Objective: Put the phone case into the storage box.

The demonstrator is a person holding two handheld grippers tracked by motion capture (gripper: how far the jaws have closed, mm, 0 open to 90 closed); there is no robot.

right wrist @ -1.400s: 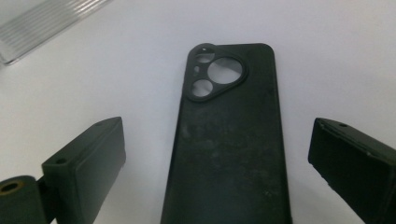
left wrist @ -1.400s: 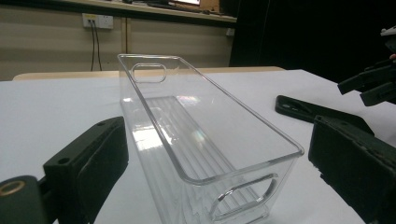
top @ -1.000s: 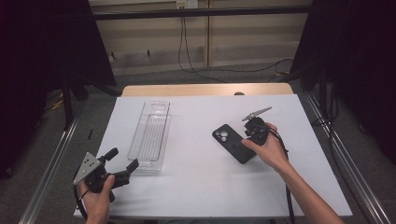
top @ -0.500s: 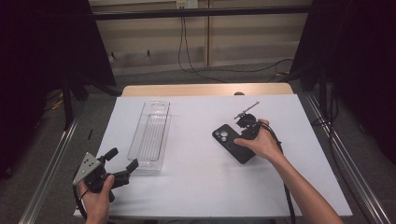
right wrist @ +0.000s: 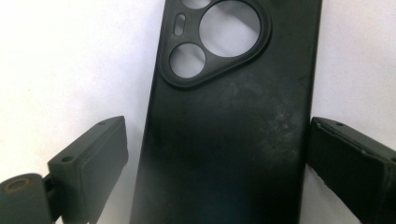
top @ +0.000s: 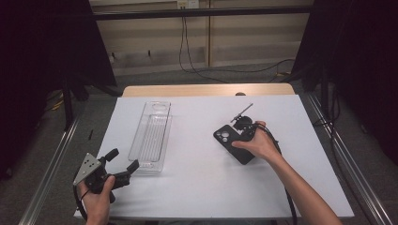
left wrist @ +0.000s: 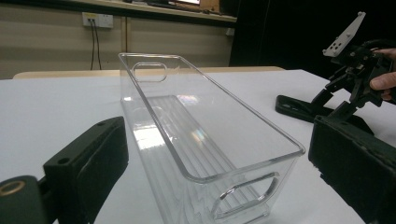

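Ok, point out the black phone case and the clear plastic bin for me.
Black phone case (right wrist: 233,135), right gripper view, on its plain back.
Clear plastic bin (top: 151,136), high view, on its ribbed floor.

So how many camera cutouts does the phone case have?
4 can be made out on the case in the right gripper view: one large round, one smaller round below-left, a small slot, and one cut off at the top edge. More may be hidden.
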